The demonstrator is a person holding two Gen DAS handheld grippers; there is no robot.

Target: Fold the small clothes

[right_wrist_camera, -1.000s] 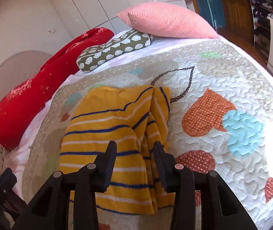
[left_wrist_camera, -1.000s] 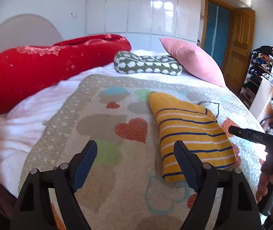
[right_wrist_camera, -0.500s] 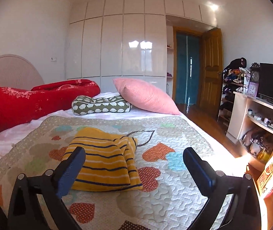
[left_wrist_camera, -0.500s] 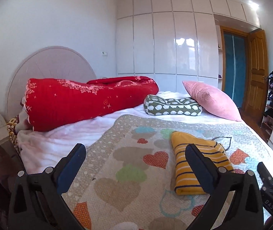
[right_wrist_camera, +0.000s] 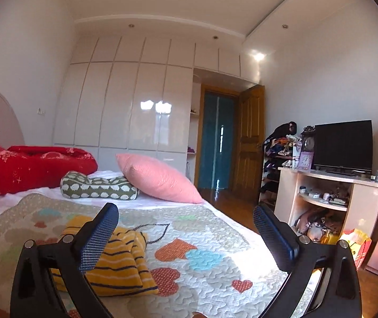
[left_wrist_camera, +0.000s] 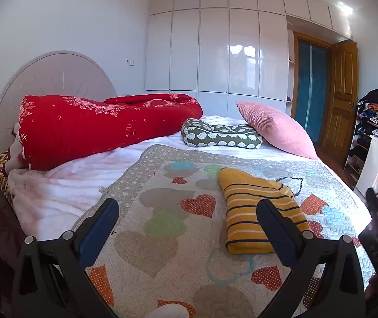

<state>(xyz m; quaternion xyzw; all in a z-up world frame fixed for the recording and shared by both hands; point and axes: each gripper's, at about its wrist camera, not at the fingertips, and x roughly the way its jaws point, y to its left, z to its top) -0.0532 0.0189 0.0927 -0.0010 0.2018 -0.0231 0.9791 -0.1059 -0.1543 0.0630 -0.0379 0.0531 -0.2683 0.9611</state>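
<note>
Both tongs (left_wrist_camera: 187, 221) (right_wrist_camera: 185, 221) wide, empty; folded striped garment (left_wrist_camera: 255, 212) on quilt (left_wrist_camera: 167, 241)

Striped garment (right_wrist_camera: 120, 262) partly hidden behind right hand-held gripper (right_wrist_camera: 186, 228) finger.

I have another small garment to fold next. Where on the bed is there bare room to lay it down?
The quilt is bare left of the folded striped top, out to the white sheet, and right of the top toward the bed's edge. The far end is crowded: red blanket, green patterned pillow, pink pillow.
</note>
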